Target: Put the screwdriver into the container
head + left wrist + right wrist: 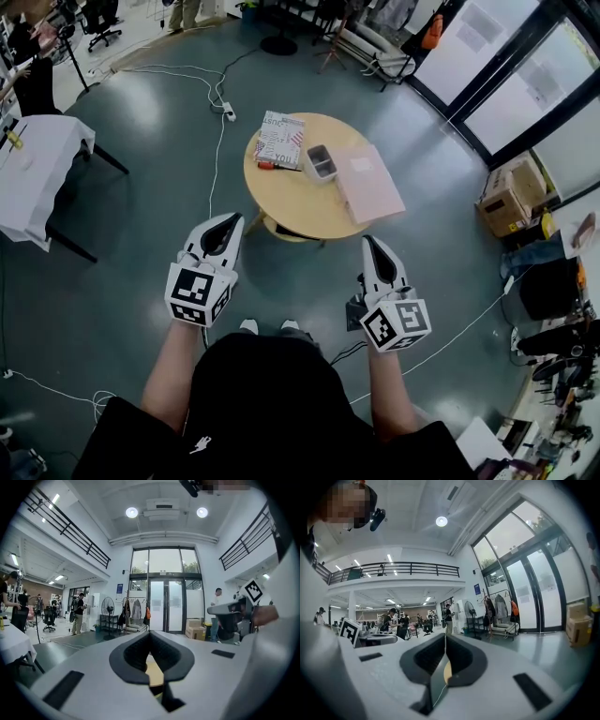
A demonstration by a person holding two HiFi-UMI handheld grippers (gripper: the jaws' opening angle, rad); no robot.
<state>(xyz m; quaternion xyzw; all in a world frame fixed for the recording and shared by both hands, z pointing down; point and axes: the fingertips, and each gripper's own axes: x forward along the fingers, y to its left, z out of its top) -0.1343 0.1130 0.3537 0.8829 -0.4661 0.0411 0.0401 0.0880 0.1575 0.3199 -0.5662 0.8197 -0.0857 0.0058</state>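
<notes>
In the head view a round wooden table stands ahead of me. The screwdriver, with an orange-red handle, lies near its left edge beside a printed booklet. The small grey container stands just right of the screwdriver. Both grippers hang in the air short of the table's near edge. My left gripper is shut with nothing in it, its jaws meeting at the tips. My right gripper is likewise shut and empty. Neither gripper view shows the screwdriver or the container.
A pink flat board lies on the table's right half. A white-draped table stands at the left, and cables run over the grey floor. Cardboard boxes and glass doors are at the right. People stand far off.
</notes>
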